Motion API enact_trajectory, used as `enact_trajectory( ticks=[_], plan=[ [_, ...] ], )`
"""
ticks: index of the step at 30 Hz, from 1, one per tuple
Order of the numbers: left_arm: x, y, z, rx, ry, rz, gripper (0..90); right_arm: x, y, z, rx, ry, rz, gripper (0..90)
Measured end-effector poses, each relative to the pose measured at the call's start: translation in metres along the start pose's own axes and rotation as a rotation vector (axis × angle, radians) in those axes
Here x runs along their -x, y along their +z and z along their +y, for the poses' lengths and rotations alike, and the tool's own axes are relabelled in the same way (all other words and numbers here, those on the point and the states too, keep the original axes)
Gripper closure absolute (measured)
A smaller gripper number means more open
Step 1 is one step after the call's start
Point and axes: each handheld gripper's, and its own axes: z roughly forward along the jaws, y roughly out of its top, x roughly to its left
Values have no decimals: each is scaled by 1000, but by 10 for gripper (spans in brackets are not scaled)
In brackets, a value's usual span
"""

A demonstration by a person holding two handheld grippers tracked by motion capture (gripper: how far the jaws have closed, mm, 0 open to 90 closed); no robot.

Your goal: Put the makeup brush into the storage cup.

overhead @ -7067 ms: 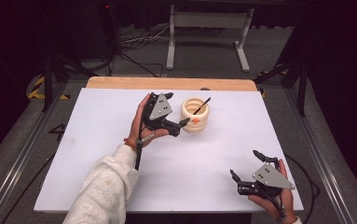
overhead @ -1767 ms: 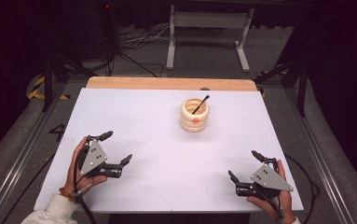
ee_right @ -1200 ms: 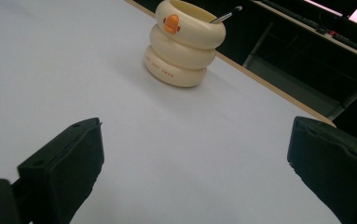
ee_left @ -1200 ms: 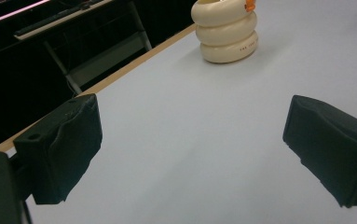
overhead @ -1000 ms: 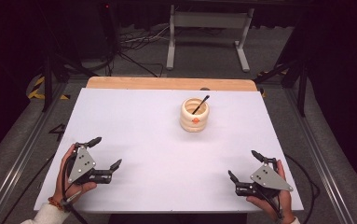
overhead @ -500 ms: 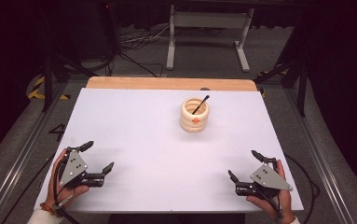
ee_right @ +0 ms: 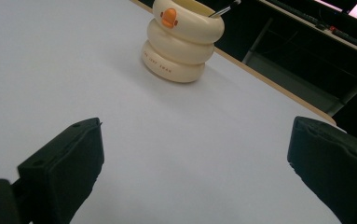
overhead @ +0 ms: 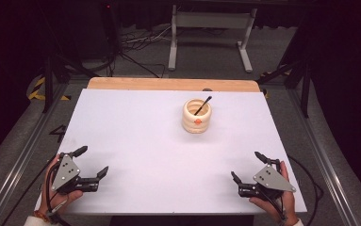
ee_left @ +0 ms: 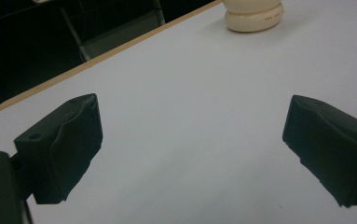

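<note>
high view: pen [overhead: 202, 105] in cup [overhead: 196, 121] leans up-right.

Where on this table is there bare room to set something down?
Nearly everywhere: the wide white stretch between the left gripper, the right gripper and the cream pot is bare. The pot holding a black stick is the one taken spot.

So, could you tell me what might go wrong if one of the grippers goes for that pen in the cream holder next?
The pen leans on the rim of the ringed holder, with little of it above the rim; a jaw could strike the rim and tip or slide the holder. The holder stands near the table's far edge, so a push might send it off. Both the left gripper and the right gripper, open, rest far from it, so the reach is long.
</note>
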Motion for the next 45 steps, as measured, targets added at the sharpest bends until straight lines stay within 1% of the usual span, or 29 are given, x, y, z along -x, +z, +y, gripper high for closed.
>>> enact_trajectory(
  ticks=[2,5,9,11,13,17,20,23,25,26,28,29,30,35,38,39,45],
  plan=[
    [1,0,-1,6,-6,-1,58,-1,1,0,-1,-5,3,43],
    [2,0,-1,2,-5,-7,58,-1,0,0,0,-7,1,44],
    [3,0,-2,-7,10,-9,57,-2,-2,1,6,-10,-4,44],
    [4,-1,-2,1,-2,-13,57,-3,-3,2,9,-12,-4,44],
    [4,-2,-2,1,4,-6,57,-3,-2,2,7,-16,-3,44],
    [4,-2,-1,6,-3,-4,58,-4,-2,3,7,-19,0,44],
    [4,-1,-1,1,5,-3,57,-3,-2,2,7,-16,-2,44],
    [4,-1,-1,5,-3,-3,58,-3,-3,2,11,-12,-3,44],
    [4,-1,-1,5,-3,-3,58,-3,-3,2,11,-12,-2,44],
    [5,-1,0,4,5,-3,57,-3,-3,2,11,-13,-2,44],
    [5,-1,0,5,1,-3,57,-3,-2,2,12,-12,-1,44],
    [4,-1,0,4,6,-1,57,-3,-2,2,12,-12,0,44],
    [5,-1,0,4,-3,-1,57,-3,-2,2,11,-12,0,44],
    [4,0,0,3,-5,1,57,-2,-2,1,9,-2,1,44],
    [3,-1,0,1,6,8,57,-1,-1,1,7,-2,3,44],
    [3,-1,0,4,-2,6,57,-1,-1,0,6,-2,3,44],
    [2,-1,2,5,9,16,58,0,-1,0,5,4,2,44]
  ],
)
